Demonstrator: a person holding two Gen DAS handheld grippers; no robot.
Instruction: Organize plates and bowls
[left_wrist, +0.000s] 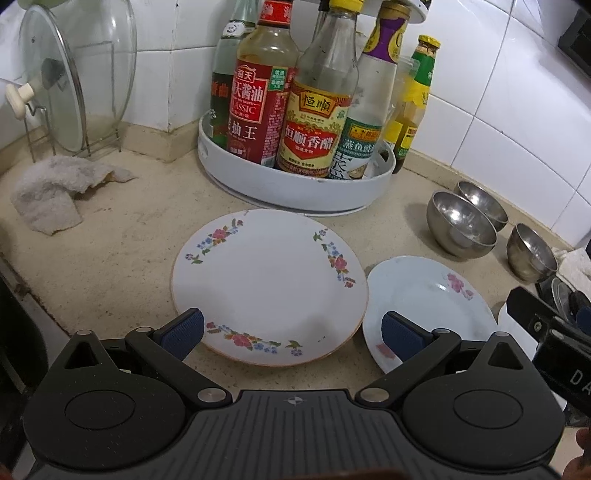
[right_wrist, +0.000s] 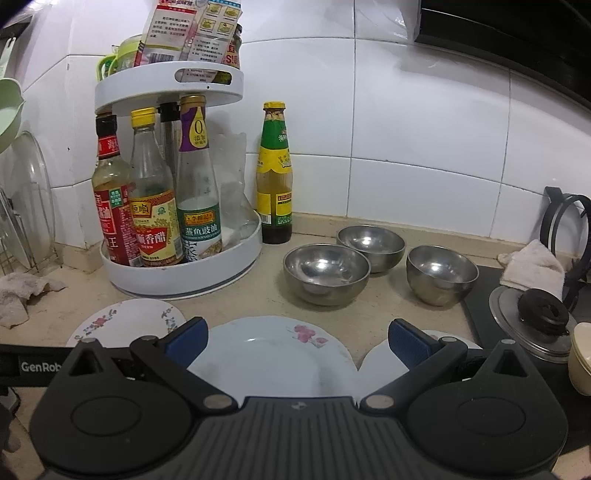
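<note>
A large white floral plate (left_wrist: 269, 284) lies on the counter; my left gripper (left_wrist: 291, 334) is open above its near edge, empty. A smaller pale plate with a pink flower (left_wrist: 432, 299) lies to its right. In the right wrist view my right gripper (right_wrist: 297, 339) is open and empty above that pale plate (right_wrist: 273, 354). The floral plate (right_wrist: 125, 321) shows at left and a third white plate (right_wrist: 380, 358) at right, partly hidden by the finger. Three steel bowls (right_wrist: 327, 273) (right_wrist: 371, 245) (right_wrist: 441, 275) stand upright behind the plates, also in the left wrist view (left_wrist: 461, 225).
A white two-tier turntable (left_wrist: 295, 184) holds sauce bottles behind the plates. A green-labelled bottle (right_wrist: 274, 177) stands beside it. A glass lid in a rack (left_wrist: 55, 85) and a rag (left_wrist: 51, 192) are at left. A stove with a pot lid (right_wrist: 532, 325) and cloth (right_wrist: 532, 269) is at right.
</note>
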